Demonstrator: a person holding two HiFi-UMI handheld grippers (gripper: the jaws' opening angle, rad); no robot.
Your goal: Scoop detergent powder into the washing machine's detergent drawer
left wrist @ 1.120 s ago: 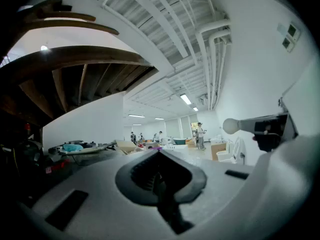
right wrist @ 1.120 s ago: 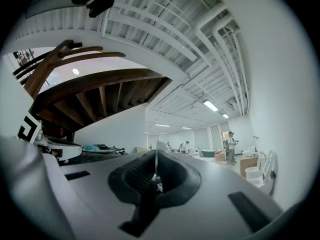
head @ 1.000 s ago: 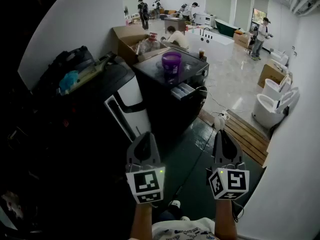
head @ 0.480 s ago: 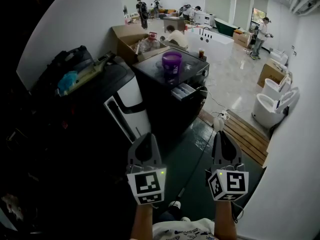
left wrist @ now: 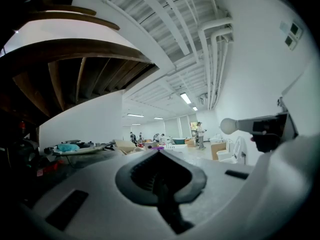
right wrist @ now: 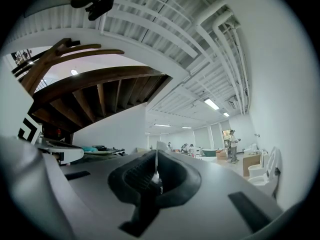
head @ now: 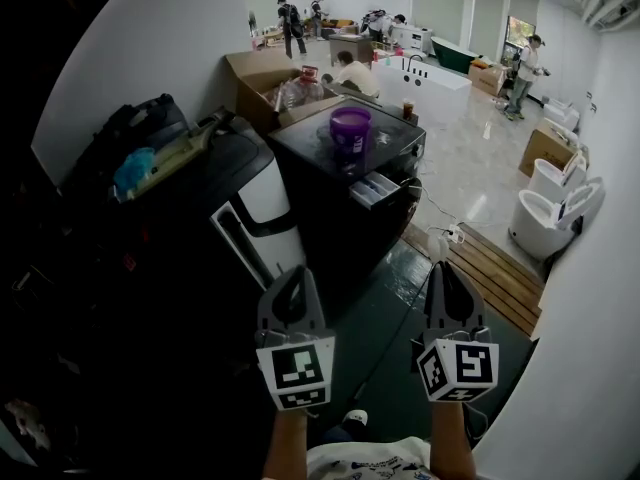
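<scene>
Both left gripper (head: 291, 274) and right gripper (head: 445, 268) jaws touch.

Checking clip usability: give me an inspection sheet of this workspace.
Surface: dark floor, glossy.
Job's things: washing machine, detergent drawer apparently pulled out, purple tub on top; no scoop seen.
Clutter: bags on the neighbouring appliance.
Grippers: left gripper and right gripper shut, empty, short of the machine.
Cables: cable across the floor; power strip by the wooden platform.
Surroundings: people, toilets, cardboard boxes behind.
</scene>
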